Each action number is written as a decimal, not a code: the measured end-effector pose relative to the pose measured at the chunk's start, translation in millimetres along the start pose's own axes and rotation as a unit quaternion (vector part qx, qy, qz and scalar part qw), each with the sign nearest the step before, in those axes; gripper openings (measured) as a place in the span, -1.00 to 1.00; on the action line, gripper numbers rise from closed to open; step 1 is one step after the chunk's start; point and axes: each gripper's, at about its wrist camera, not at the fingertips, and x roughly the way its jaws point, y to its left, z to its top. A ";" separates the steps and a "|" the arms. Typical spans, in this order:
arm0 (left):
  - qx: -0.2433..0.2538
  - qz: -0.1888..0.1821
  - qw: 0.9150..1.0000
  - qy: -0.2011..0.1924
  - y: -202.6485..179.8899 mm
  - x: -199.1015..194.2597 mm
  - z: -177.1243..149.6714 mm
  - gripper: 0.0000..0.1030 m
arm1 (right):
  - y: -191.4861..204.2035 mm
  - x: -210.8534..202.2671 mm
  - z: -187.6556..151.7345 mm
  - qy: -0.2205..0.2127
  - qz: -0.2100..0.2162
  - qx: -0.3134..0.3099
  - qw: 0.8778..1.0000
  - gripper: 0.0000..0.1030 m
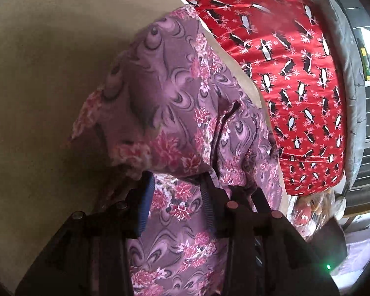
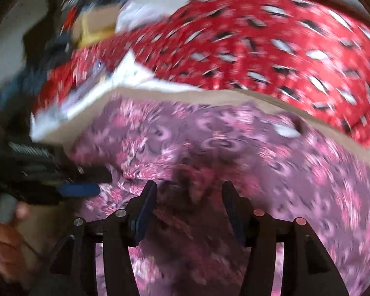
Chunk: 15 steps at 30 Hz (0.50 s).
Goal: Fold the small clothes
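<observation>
One purple floral garment point(image 1: 175, 113) lies rumpled on the tan surface point(image 1: 42, 69), just beside one red penguin-print fabric point(image 1: 296, 56) on its far side. Two grippers in view: left gripper point(image 1: 178, 187) has its jaws partly apart, both fingers over the near part of the garment with cloth showing between them, pads not visibly pinching it. Right gripper point(image 2: 188, 192) is also partly open over the same garment, nothing clamped as far as the heavy blur allows; that view also catches the left gripper and one hand point(image 2: 2, 244) at its left edge.
</observation>
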 end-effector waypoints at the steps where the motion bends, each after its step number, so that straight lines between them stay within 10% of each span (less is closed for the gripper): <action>1: -0.002 -0.002 1.000 0.000 0.0 1.3 0.4 -0.32 | 4.4 7.7 2.0 0.004 -0.008 -0.010 1.000 0.02; 4: -0.009 0.001 1.000 -0.009 -1.5 3.2 1.6 -0.32 | -5.0 15.8 9.6 0.002 0.011 0.022 1.000 -0.75; 8: 0.000 0.012 1.000 -0.028 -14.6 6.5 -4.4 -0.33 | -41.0 -6.3 4.9 -0.034 0.051 0.126 0.990 -0.78; 15: 0.054 0.039 0.996 -0.055 -39.2 16.1 -26.2 -0.32 | -140.5 -62.9 -53.6 -0.084 0.098 0.347 0.929 -0.78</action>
